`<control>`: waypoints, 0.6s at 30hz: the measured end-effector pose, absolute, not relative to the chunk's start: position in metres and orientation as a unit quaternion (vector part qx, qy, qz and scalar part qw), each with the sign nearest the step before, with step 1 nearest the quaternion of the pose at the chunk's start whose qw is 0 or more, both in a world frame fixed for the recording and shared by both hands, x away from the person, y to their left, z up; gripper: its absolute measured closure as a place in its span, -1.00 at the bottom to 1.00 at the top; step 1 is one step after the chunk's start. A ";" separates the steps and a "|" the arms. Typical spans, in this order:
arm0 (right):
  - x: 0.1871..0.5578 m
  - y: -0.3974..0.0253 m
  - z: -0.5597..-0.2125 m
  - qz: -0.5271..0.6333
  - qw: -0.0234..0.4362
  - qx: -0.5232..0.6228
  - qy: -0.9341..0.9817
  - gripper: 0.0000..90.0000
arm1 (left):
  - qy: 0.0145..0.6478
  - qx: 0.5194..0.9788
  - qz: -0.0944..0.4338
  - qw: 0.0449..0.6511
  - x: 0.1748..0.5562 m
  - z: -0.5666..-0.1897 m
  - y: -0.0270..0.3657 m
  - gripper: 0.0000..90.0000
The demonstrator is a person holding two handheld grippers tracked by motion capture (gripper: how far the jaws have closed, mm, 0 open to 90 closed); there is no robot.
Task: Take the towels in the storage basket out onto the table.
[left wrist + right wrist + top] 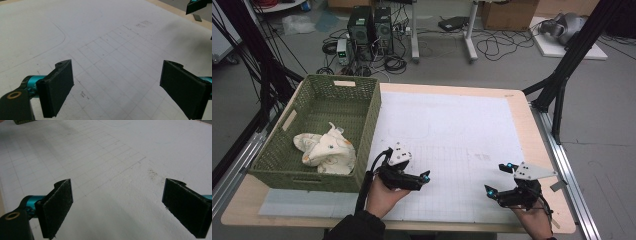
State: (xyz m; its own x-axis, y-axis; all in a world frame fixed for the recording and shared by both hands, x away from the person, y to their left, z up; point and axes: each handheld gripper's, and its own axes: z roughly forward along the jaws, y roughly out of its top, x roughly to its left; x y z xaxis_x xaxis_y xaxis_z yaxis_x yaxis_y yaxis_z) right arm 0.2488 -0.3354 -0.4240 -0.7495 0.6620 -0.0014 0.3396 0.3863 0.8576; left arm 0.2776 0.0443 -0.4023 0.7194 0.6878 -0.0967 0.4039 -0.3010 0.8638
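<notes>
Left claw [428, 176] and right claw [497, 178] both spread, empty over the worktop [452, 130]. Folded cream cloth [326, 148] sits left of the left claw, inside the green basket [371, 117]. Looks soft, light, floppy; pinch a bunched fold.

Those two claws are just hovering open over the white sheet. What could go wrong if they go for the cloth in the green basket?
The cloth bundle lies deep in the green basket, so the left claw might knock the near wall on its way in. The bundle looks loosely folded and could unravel when lifted. The right claw sits farther off and would likely have to cross the left arm.
</notes>
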 end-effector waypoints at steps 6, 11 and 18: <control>0.248 -0.335 -0.423 0.461 0.177 0.306 0.814 -0.80 | 0.349 0.791 0.147 0.481 0.284 -0.396 0.044 -0.73; 0.248 -0.335 -0.423 0.461 0.176 0.307 0.814 -0.80 | 0.354 0.784 0.139 0.490 0.289 -0.392 0.045 -0.71; 0.248 -0.336 -0.423 0.461 0.178 0.305 0.814 -0.80 | 0.363 0.775 0.125 0.502 0.295 -0.384 0.044 -0.68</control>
